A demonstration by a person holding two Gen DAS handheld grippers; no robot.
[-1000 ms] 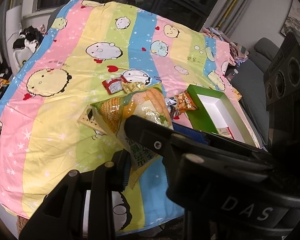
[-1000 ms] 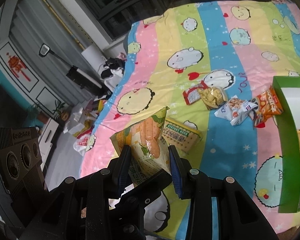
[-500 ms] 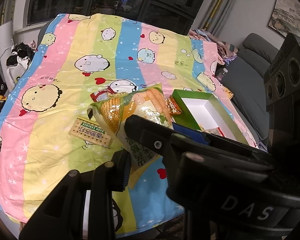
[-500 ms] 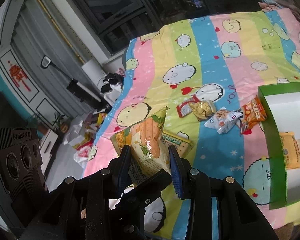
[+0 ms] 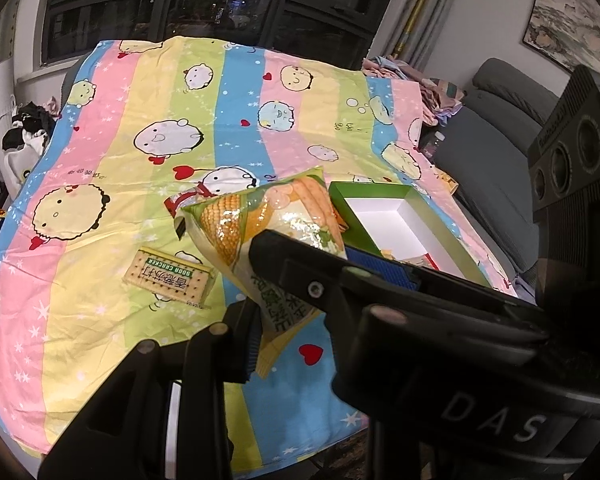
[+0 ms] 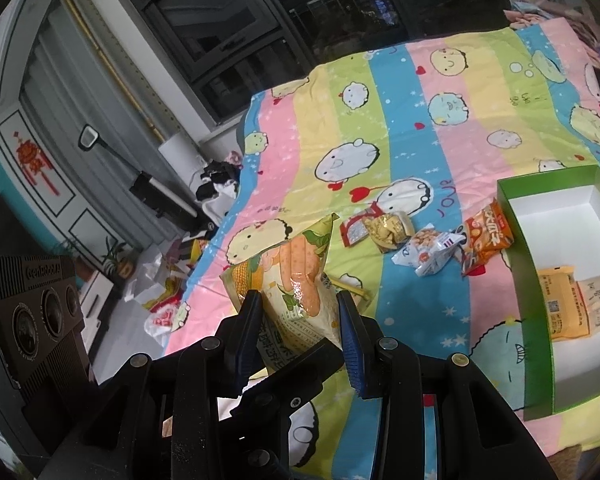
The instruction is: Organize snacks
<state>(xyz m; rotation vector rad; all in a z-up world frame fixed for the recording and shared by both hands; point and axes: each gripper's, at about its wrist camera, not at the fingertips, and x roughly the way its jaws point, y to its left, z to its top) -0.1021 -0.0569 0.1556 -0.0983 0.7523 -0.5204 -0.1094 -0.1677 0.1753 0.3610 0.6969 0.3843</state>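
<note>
A: Jaws first. What do both grippers do?

B: The right gripper (image 6: 300,312) is clamped on the corn snack bag (image 6: 296,280); its two blue pads press the lower part of the bag from left and right. The left gripper (image 5: 300,308) pinches the same bag (image 5: 272,216) at its bottom edge, between a blue pad on the left and the black finger on the right. So both are closed on one bag.

A: Where is the bag?

B: It is held up above the striped sheet (image 6: 440,120), upright and a little tilted, over the near part of the bed.

A: What lies around it?

B: Just behind the bag, a flat cracker pack (image 5: 168,276) rests on the sheet. Farther away and to the right, a red packet (image 6: 356,230) touches a golden packet (image 6: 388,228); then come a white-blue packet (image 6: 428,254) and an orange packet (image 6: 488,236), close together.

A: And the box?

B: The green box (image 6: 528,280) stands at the right, with the orange packet just beside its left wall. Inside, at the near end, two yellow-beige packs (image 6: 560,304) lie side by side.
</note>
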